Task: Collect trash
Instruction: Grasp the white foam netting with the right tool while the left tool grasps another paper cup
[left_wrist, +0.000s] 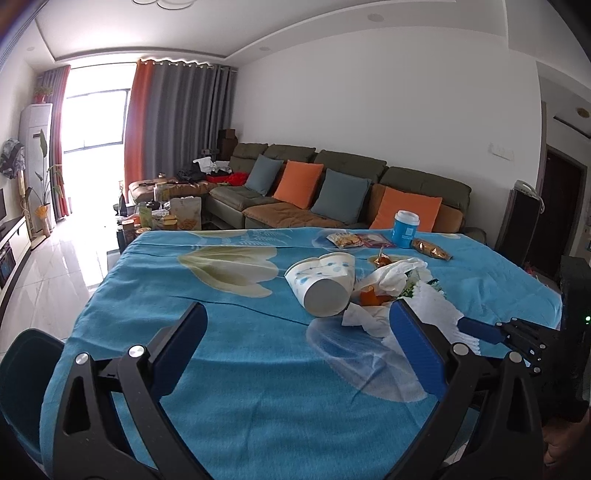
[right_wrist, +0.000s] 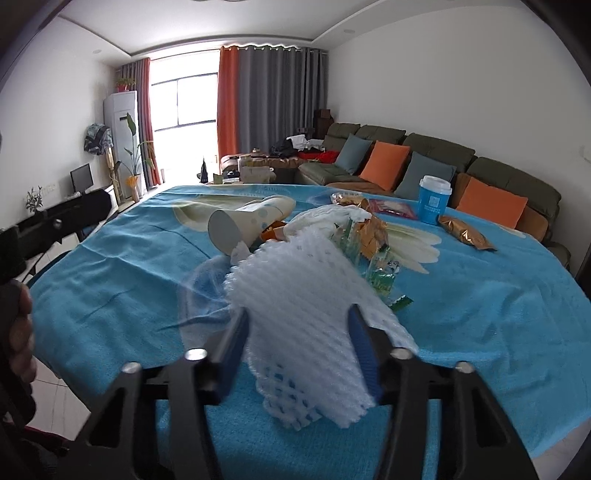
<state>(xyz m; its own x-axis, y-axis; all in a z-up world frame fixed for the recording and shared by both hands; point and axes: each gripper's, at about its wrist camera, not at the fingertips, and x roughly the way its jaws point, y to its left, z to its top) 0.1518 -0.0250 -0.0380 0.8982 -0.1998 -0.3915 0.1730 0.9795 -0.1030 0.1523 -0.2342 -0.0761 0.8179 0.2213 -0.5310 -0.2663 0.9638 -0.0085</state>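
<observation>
A heap of trash lies on the table's blue flowered cloth (left_wrist: 166, 302). In it are a white paper cup (left_wrist: 325, 280) on its side, crumpled tissue (left_wrist: 399, 273), orange peel (left_wrist: 369, 297), a gold wrapper (right_wrist: 373, 232) and a green wrapper (right_wrist: 384, 277). A white foam net (right_wrist: 295, 280) lies nearest, and my right gripper (right_wrist: 297, 312) has its blue pads against both sides of it. My left gripper (left_wrist: 299, 310) stands wide open just short of the cup, with nothing between its fingers. In the left wrist view the foam net (left_wrist: 436, 299) shows with the right gripper's blue fingertip (left_wrist: 480, 328) beside it.
Further back stand a blue cup with a white lid (right_wrist: 434, 201), a gold snack bag (right_wrist: 465, 230) and flat snack packets (left_wrist: 347, 240). A sofa with orange and grey cushions (left_wrist: 332, 184) runs behind the table. A dark chair (left_wrist: 22, 369) sits at the near left corner.
</observation>
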